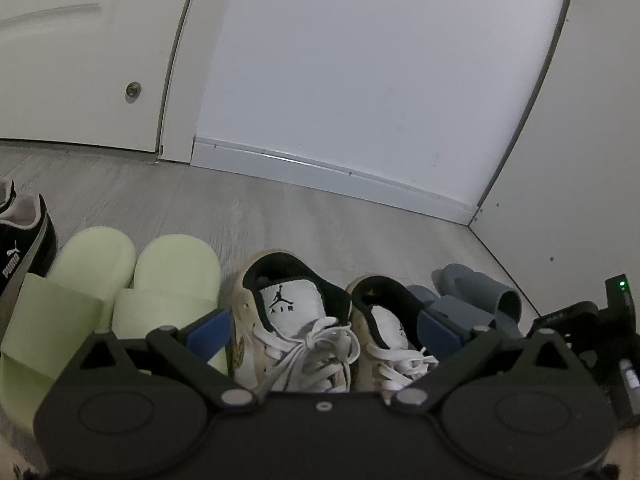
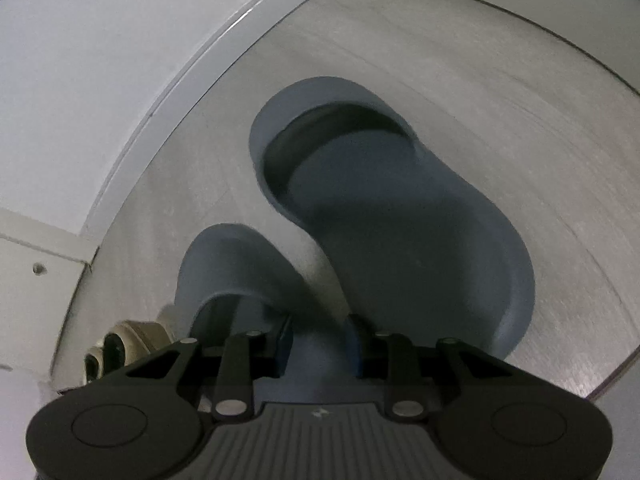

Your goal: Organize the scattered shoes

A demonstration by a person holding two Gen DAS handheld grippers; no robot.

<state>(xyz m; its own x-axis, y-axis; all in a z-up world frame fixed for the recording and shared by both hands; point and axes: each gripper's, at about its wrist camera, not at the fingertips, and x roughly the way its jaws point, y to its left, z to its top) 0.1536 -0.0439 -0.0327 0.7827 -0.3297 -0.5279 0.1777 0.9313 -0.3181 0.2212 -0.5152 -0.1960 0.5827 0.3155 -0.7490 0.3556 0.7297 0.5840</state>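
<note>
Left gripper (image 1: 324, 332) is hovering with jaws wide over the white Jordan sneakers (image 1: 296, 320), gripping nothing. Lime green slides (image 1: 120, 292) are lying beside them, a black Puma shoe (image 1: 24, 248) further left. Right gripper (image 2: 320, 336) is sitting with jaws narrow at two blue-grey slides (image 2: 400, 240); whether the pads are pressing one, I cannot tell
</note>
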